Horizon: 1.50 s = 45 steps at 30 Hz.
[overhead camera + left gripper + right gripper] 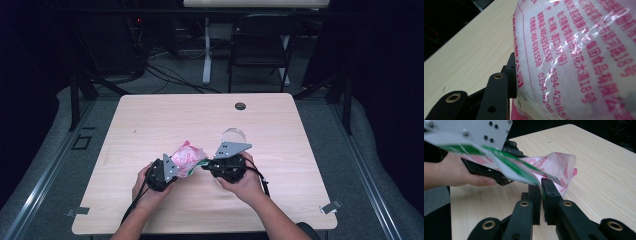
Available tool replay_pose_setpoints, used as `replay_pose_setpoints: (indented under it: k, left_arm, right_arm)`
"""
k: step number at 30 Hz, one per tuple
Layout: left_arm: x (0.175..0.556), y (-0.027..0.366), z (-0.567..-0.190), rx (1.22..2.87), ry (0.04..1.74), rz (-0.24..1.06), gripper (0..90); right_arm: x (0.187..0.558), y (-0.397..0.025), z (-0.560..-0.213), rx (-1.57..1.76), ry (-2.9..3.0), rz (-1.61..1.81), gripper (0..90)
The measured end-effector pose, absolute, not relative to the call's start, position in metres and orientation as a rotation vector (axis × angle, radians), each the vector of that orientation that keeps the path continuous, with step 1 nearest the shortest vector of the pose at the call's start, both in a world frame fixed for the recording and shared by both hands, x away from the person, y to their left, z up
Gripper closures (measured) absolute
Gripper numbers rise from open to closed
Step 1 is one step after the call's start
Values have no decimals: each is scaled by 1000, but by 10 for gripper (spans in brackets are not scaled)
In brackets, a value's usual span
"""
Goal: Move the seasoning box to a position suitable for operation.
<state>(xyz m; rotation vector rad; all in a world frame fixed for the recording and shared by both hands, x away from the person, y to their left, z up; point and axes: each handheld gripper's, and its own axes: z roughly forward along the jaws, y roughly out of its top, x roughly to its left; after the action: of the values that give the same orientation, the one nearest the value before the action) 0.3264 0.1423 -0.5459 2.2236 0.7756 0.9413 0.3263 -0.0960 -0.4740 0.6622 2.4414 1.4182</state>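
A light wooden counter (150,120) stands on grey floor. A dark round grommet hole (240,106) sits near its far edge, toward one o'clock. A clear round lid-like disc (234,135) lies on the counter, right of centre. Beyond the far edge, at one o'clock, stands a black folding chair (260,45); a white desk leg (206,50) rises at twelve, with cables (170,75) trailing at eleven.

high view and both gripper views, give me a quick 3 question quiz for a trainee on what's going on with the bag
1. True or false: the bag is held between both grippers.
2. What has the right gripper pinched? A) the bag's flat edge B) a cable C) a spoon
3. Fill in: the print on the bag is pink and ____.

Key
1. True: the left gripper holds one side, the right gripper the other.
2. A: its jaws are shut on the flat edge.
3. Green, as the right gripper view shows.
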Motion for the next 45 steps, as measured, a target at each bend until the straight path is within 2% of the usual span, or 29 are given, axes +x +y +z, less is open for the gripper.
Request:
replay_pose_setpoints:
  k: [1, 14, 19, 21, 25, 28, 37, 45]
  left_arm:
    - [327, 140, -545, 2227, 769, 946, 611]
    - [335, 132, -545, 2230, 764, 918, 613]
    - [338, 133, -541, 2207, 782, 912, 613]
    - [340, 135, -540, 2205, 783, 911, 613]
    - [341, 136, -537, 2191, 796, 915, 613]
    - [342, 138, -535, 2179, 800, 922, 613]
    - [344, 139, -533, 2175, 804, 914, 613]
    - [343, 138, -534, 2185, 810, 912, 614]
  right_arm:
    - [324, -98, -474, 663, 2428, 1426, 809]
    - [319, -115, -470, 690, 2388, 1372, 674]
    - [320, -125, -466, 715, 2384, 1381, 602]
    - [321, -127, -465, 713, 2406, 1367, 546]
    - [323, -129, -463, 708, 2418, 1305, 513]
    - [325, -129, -456, 685, 2454, 1290, 543]
    - [337, -120, -429, 546, 2500, 1221, 531]
    - [335, -114, -426, 428, 2484, 1220, 531]
